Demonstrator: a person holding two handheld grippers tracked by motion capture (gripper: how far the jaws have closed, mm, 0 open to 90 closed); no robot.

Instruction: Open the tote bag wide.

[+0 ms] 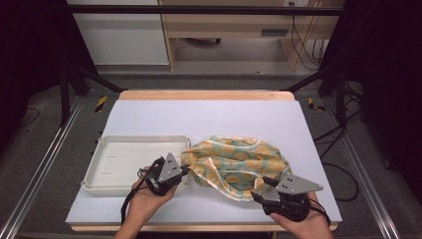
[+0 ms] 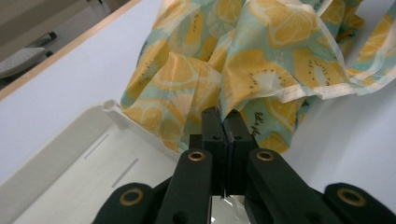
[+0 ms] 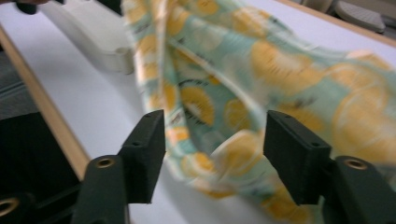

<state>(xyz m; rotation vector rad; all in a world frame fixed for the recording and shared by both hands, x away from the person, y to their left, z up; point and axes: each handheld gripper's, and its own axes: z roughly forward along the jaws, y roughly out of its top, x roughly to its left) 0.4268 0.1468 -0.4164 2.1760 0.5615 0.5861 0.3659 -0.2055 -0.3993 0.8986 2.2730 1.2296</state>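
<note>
I am clamping my left gripper (image 2: 223, 122) shut on an edge of the lemon-print cloth (image 1: 236, 162), which is lying crumpled on the white table (image 1: 149, 114) just right of the empty white tray (image 1: 107, 185). I am holding my right gripper (image 3: 215, 151) with jaws apart astride the cloth's near edge, pads not pressing. Judging from this, one side is secured; the second grip and any spreading or folding are remaining.

tray (image 1: 124, 144) left of cloth (image 1: 234, 159), table's (image 1: 224, 117) far half free
</note>
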